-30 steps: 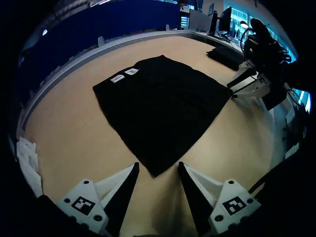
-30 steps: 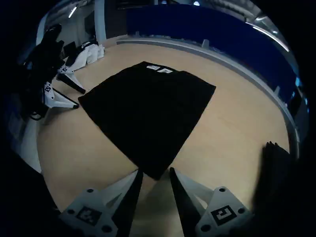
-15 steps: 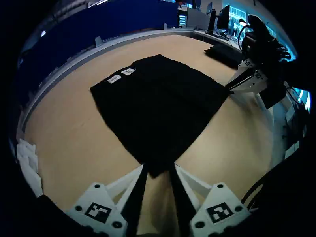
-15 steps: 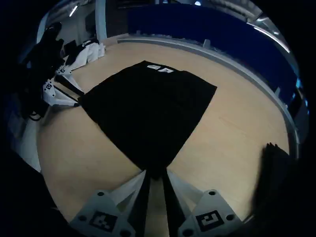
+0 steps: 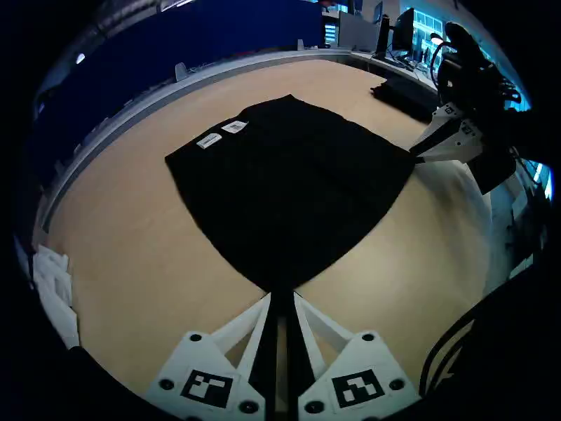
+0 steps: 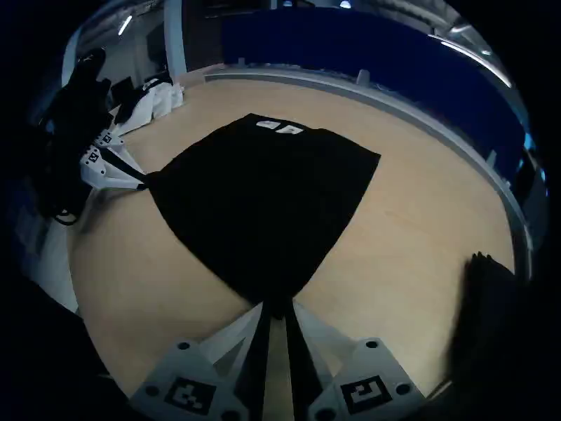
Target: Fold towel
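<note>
Towel (image 5: 287, 182): a black cloth lies spread flat on a tan wooden table (image 5: 126, 231), taking up the centre of both the left gripper view and the right gripper view, with one corner pointing down toward each camera.

Tags (image 5: 221, 133): two small white labels sit side by side on the towel's far edge, upper left of centre in the left gripper view and at the cloth's top tip in the right gripper view.

Left gripper (image 5: 282, 298): at bottom centre of the left gripper view its two white fingers are drawn together, pinching the nearest corner of the towel between them. In the right gripper view the same tool appears at the left of the frame, its tips touching the cloth's left corner, a dark-sleeved arm behind it.

Right gripper (image 6: 275, 309): at bottom centre of the right gripper view its fingers are closed on the towel corner nearest that camera. In the left gripper view it shows at the upper right, its tips meeting the cloth's right corner.

Corners: the two pinched corners are neighbouring ones, well apart from each other along one edge of the cloth.

Surroundings: a blue partition (image 5: 210, 31) curves along the table's far side at the top of the frame; white objects (image 5: 49, 295) sit at the left edge of the left gripper view; a dark pile (image 5: 403, 95) rests on the table at upper right, apart from the towel.
</note>
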`<state>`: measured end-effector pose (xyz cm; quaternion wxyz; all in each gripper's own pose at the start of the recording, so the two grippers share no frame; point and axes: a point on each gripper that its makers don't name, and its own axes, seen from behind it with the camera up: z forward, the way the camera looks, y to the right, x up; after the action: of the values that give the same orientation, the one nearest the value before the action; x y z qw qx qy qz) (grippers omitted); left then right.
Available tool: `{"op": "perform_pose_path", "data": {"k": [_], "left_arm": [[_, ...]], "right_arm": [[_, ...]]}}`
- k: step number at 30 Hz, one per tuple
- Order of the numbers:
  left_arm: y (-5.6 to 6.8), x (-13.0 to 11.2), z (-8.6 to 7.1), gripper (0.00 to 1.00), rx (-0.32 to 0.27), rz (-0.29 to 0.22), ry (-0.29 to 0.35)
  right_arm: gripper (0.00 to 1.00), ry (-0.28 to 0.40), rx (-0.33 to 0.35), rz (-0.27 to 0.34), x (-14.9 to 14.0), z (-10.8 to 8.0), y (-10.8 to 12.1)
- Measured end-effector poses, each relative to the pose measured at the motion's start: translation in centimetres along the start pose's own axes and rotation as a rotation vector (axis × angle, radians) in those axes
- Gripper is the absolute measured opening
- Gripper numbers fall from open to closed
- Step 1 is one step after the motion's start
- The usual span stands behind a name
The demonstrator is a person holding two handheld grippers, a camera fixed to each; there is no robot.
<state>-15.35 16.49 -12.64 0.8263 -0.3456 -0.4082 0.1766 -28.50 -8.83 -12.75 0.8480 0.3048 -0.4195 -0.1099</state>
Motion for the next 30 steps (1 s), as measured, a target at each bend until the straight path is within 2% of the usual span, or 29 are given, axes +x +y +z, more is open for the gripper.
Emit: {"op": "perform_pose_path", "data": {"k": [12,20,30], "left_arm": [[0.0,1.9,-1.8,0.07,0.008,-0.024,0.035],[-0.5,3.5,-3.8,0.07,0.024,-0.048,0.057],[-0.1,4.7,-7.1,0.07,0.018,-0.091,0.067]], "right_arm": [[0.14,0.04,0.0,0.008,2.5,-2.2,0.2],[0.14,0.087,0.006,0.015,5.3,-4.4,-0.1],[0.14,0.124,0.01,0.015,7.8,-7.7,-0.8]]}}
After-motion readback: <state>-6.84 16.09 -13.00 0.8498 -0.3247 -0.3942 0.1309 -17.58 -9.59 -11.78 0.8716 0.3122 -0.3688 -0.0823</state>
